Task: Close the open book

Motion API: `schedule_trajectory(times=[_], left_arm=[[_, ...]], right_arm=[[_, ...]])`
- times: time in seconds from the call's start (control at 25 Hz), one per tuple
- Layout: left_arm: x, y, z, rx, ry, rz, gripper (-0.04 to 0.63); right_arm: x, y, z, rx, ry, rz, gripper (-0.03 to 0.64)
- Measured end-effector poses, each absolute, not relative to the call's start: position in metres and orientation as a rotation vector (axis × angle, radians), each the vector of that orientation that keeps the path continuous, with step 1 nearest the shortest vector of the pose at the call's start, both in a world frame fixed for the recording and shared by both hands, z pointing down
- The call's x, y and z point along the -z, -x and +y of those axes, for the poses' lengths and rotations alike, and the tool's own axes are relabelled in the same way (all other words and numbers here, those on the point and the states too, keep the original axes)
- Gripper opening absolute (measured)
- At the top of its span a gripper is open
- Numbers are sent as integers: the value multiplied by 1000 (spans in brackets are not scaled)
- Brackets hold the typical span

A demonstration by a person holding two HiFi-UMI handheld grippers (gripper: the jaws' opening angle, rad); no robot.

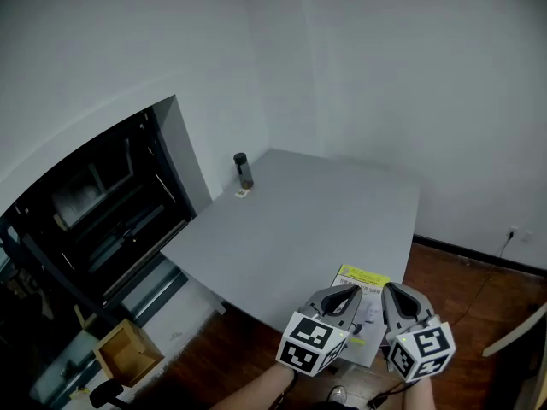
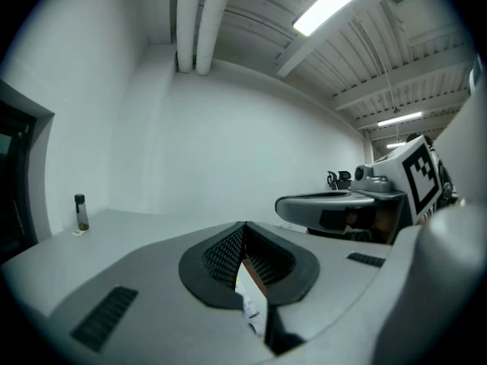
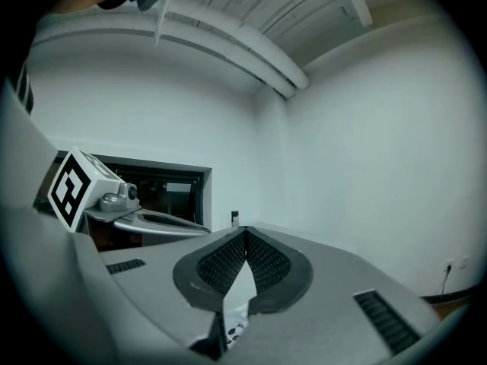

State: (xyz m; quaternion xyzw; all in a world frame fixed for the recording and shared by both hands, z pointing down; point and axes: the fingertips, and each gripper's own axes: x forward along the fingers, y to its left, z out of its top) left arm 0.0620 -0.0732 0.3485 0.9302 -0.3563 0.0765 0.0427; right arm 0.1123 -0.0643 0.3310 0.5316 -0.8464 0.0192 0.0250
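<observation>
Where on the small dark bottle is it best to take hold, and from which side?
Likely its body, mid-height, jaws level, coming from the open table side: the bottle stands upright, slim, at the table's far corner close to the wall.

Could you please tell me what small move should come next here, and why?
Probably lower the left gripper to an edge of the book. Both it and the right gripper have their jaws together on nothing and appear to hover over the book, which lies at the near edge of the table.
</observation>
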Motion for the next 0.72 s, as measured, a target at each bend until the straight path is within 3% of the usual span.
schedule_trajectory(times=[0.72], left_arm=[[-346,-63,-36,-176,-2847,-1038,6]], right_arm=[[-327,-113,-21,-49,-1683,-2585,3]])
